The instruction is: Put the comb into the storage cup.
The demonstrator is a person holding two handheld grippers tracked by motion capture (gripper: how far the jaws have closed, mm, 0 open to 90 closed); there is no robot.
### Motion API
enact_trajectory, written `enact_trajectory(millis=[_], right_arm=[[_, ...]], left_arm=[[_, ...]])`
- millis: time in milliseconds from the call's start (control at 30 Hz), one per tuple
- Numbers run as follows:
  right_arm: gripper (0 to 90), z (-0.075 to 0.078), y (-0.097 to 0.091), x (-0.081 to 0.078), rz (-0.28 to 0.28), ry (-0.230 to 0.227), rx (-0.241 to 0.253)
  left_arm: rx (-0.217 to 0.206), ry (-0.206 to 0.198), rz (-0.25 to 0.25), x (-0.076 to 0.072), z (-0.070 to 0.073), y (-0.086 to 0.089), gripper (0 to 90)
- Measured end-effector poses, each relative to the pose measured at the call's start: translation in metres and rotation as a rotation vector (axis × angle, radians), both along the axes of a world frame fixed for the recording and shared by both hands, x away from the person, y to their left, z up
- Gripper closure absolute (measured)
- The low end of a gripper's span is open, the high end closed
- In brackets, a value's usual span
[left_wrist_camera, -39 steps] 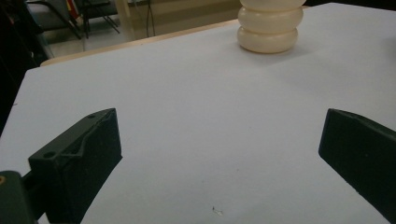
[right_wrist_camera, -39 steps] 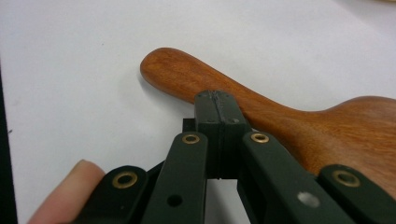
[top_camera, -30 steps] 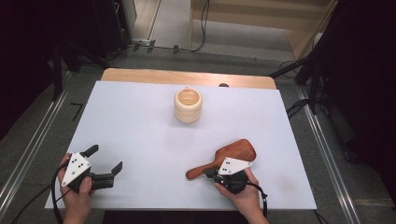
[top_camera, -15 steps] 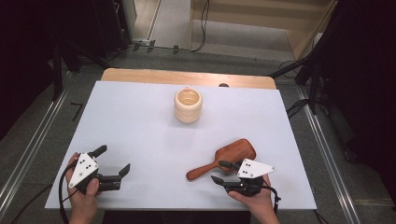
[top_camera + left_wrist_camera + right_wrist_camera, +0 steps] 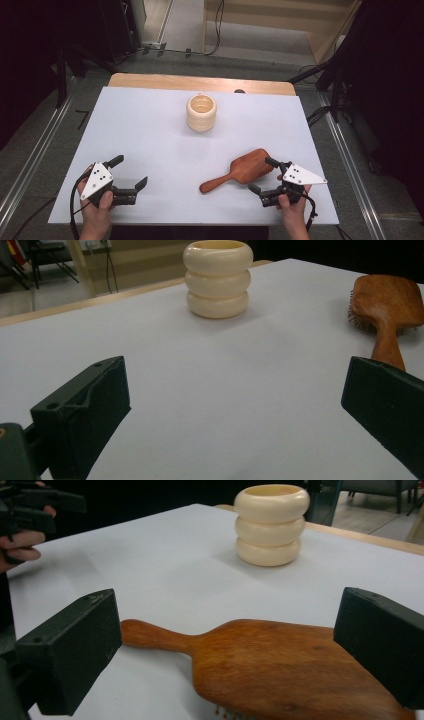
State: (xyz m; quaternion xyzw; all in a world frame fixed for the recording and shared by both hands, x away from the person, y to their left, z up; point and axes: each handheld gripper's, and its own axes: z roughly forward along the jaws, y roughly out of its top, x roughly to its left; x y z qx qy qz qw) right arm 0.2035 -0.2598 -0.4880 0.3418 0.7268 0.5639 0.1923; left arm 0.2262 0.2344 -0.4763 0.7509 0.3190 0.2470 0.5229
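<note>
A brown wooden hairbrush (image 5: 242, 170) lies bristles down on the white table top (image 5: 150, 135), handle pointing to the near left. My right gripper (image 5: 261, 175) hovers just right of the brush head. Its jaws have just been opening and now stand wide, and neither pad touches the brush (image 5: 280, 665) that lies between and ahead of them. A cream ribbed cup (image 5: 201, 112) stands upright at the middle back. My left gripper (image 5: 131, 171) is open over bare table at the near left, facing the cup (image 5: 217, 280) and the brush (image 5: 387, 305).
A strip of the wooden table (image 5: 200, 82) shows beyond the white top's far edge. Metal rails (image 5: 30, 165) run along both sides. Dark floor and cables lie beyond. In the right gripper view the other hand with its gripper (image 5: 30, 505) shows at the far left.
My right gripper was shut on the brush handle; it has let go, opened and drawn back to the right. The brush stays lying on the table. My left gripper drifted slightly right.
</note>
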Motion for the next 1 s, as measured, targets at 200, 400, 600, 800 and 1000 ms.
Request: enact_trajectory(millis=[200,400,600,800,1000], right_arm=[[0.0,-0.001,-0.019,-0.001,-0.073,-0.015,0.001],[0.0,-0.001,-0.03,-0.002,-0.104,-0.022,0.011],[0.0,-0.004,-0.041,-0.002,-0.144,-0.027,0.015],[0.0,-0.008,-0.055,-0.002,-0.18,-0.024,0.021],[0.0,-0.01,-0.063,-0.004,-0.193,-0.025,0.029]], left_arm=[[0.0,0.009,-0.023,0.002,0.004,-0.01,0.0],[0.01,0.015,-0.046,0.004,0.008,-0.019,0.0],[0.027,0.018,-0.077,0.008,0.013,-0.03,0.0],[0.038,0.032,-0.091,0.014,0.014,-0.039,0.0],[0.045,0.036,-0.113,0.016,0.013,-0.047,0.0]])
